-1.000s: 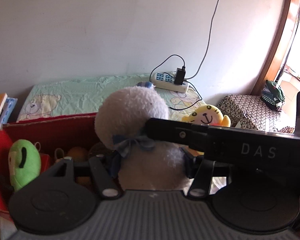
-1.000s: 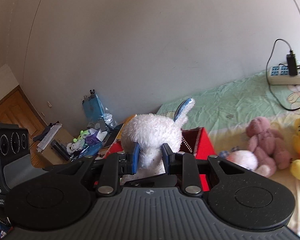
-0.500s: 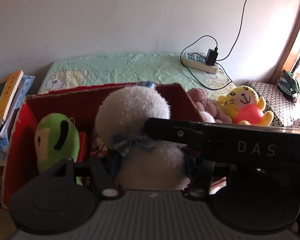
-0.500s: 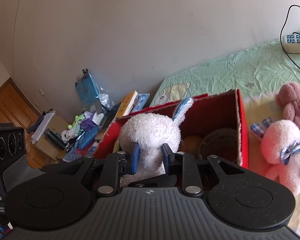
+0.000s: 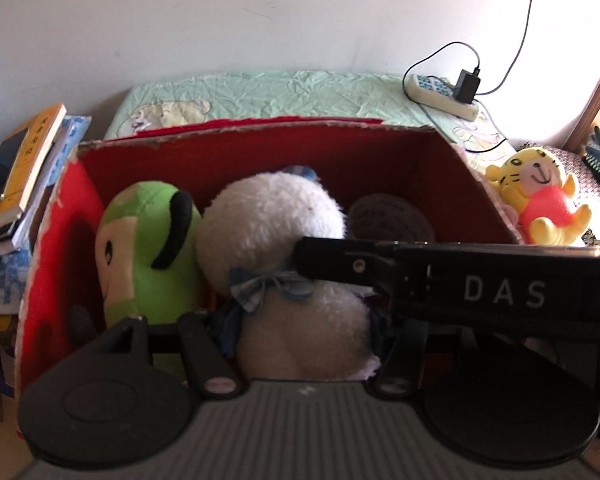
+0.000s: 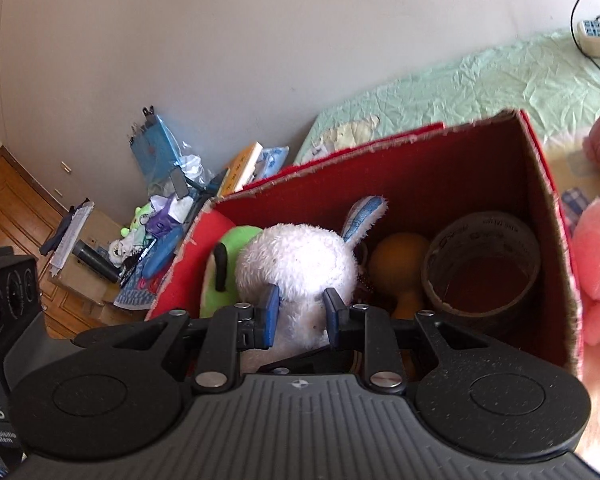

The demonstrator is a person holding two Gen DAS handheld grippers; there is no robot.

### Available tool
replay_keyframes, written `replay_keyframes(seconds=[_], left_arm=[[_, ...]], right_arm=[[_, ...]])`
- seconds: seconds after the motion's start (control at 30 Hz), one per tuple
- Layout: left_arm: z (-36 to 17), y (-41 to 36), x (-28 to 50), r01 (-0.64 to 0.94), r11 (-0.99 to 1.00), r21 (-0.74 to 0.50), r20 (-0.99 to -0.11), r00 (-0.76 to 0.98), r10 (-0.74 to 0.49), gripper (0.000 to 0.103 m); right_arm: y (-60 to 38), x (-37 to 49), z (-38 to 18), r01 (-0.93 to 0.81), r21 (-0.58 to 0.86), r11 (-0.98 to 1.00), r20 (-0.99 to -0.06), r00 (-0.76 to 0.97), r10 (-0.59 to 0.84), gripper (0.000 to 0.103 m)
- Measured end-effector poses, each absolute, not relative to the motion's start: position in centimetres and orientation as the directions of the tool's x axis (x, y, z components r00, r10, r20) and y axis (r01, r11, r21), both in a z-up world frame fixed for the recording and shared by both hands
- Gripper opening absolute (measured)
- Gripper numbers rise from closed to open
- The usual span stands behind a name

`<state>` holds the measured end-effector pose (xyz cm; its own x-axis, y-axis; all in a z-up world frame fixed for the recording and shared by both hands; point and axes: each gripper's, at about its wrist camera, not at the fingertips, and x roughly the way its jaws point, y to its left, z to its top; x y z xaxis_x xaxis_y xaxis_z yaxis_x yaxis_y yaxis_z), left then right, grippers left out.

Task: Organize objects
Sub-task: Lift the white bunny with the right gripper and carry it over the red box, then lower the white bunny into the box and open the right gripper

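Left wrist view: white plush rabbit (image 5: pixel 272 236) stands upright inside the red cardboard box (image 5: pixel 476 184), head up, body below, long axis vertical, blue bow at the neck. Green plush toy (image 5: pixel 148 248) presses against its left side; a roll of brown tape (image 5: pixel 392 220) lies to its right. Right gripper's black body crosses in front at neck height. Yellow tiger toy (image 5: pixel 540 196) sits outside the box on the bed; books (image 5: pixel 24 168) are stacked left of the box. Left gripper (image 5: pixel 304 332) is clamped on the rabbit's lower body.

Right wrist view: rabbit's head faces away, one blue-lined ear (image 6: pixel 364 216) tilted up to the right. Orange toy (image 6: pixel 400 264) and tape roll sit to the right; pink plush toy (image 6: pixel 596 248) lies outside the box. Right gripper (image 6: pixel 300 312) pinches the rabbit between its blue pads (image 6: pixel 270 312), jaws narrow.
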<state>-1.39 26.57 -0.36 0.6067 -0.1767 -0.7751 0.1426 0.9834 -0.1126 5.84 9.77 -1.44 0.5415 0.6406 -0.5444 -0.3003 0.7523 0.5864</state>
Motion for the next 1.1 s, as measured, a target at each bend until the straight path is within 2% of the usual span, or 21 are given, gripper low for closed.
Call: replay_keyframes(seconds=[0.2,0.3,0.4,0.77,1.1], left_arm=[[-1.0,27.5,-1.3,0.119,0.990,-0.077,-0.788,0.600,-0.134,0.061],[-1.0,27.7,-1.5,0.119,0.991,-0.064,-0.788,0.603,-0.123,0.067],[-1.0,27.8,-1.7,0.122,0.991,-0.045,-0.786,0.608,-0.111,0.071],[-1.2,27.6,-1.1,0.101,0.995,-0.011,-0.808,0.585,-0.069,0.071],[0.3,27.4,-2.2,0.123,0.991,-0.061,-0.790,0.601,-0.123,0.075]], right_arm=[[11.1,6.4,-2.3,-0.272,0.564,0.780,-0.611,0.497,0.616,0.026],[11.4,6.5,-2.4,-0.276,0.559,0.782,-0.621,0.485,0.615,0.026],[11.5,6.7,-2.3,-0.276,0.559,0.782,-0.633,0.467,0.617,0.030],[10.2,6.5,-2.4,-0.247,0.604,0.757,-0.628,0.438,0.644,0.032],[8.8,6.1,-1.7,-0.222,0.613,0.758,-0.604,0.487,0.631,0.031]])
